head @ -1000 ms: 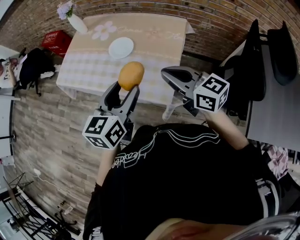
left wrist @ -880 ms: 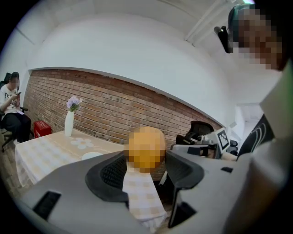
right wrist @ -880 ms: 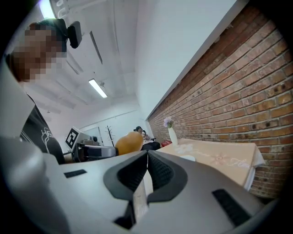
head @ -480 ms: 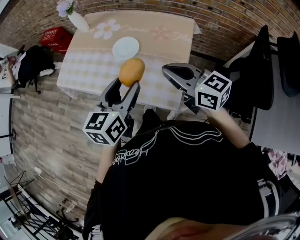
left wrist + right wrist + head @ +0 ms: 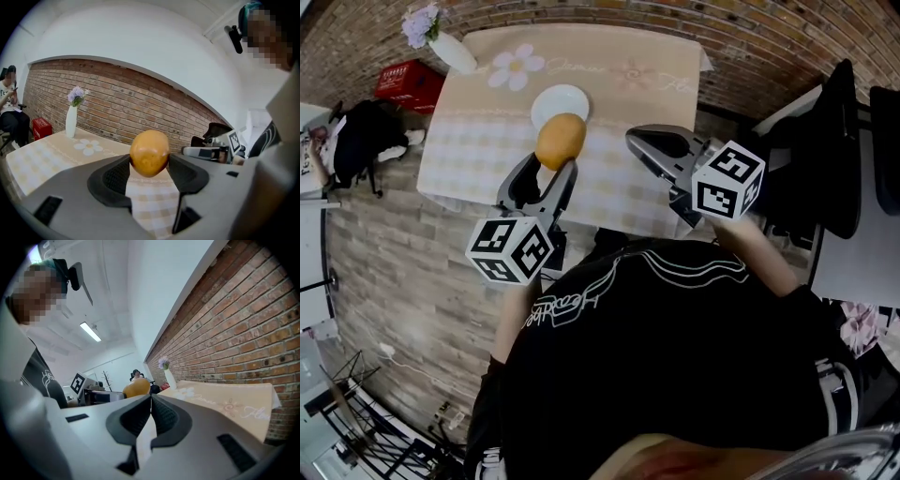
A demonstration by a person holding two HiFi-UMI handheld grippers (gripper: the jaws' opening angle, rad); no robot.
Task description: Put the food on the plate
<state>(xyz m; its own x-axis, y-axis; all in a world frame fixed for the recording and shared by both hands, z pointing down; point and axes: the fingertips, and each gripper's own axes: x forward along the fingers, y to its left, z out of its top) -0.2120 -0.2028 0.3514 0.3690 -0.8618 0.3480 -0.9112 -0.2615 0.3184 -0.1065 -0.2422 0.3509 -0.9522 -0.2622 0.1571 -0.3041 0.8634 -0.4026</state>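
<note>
Far left, black bag (image 5: 361, 141) on the wood-plank floor (image 5: 394, 272), red crate (image 5: 411, 82) by the brick wall (image 5: 750, 37). White vase (image 5: 453, 49) with purple flowers stands on the table's back left corner. The table (image 5: 478, 155) wears a beige checked cloth with flower print. White plate (image 5: 561, 101) sits mid-table. Left gripper (image 5: 551, 172) pinches the round yellow-brown food (image 5: 560, 141), held in the air over the cloth, just short of the plate. Right gripper (image 5: 632, 141) has its jaws pressed together, empty, near the table's front edge. Black chairs (image 5: 839, 131) far right.
</note>
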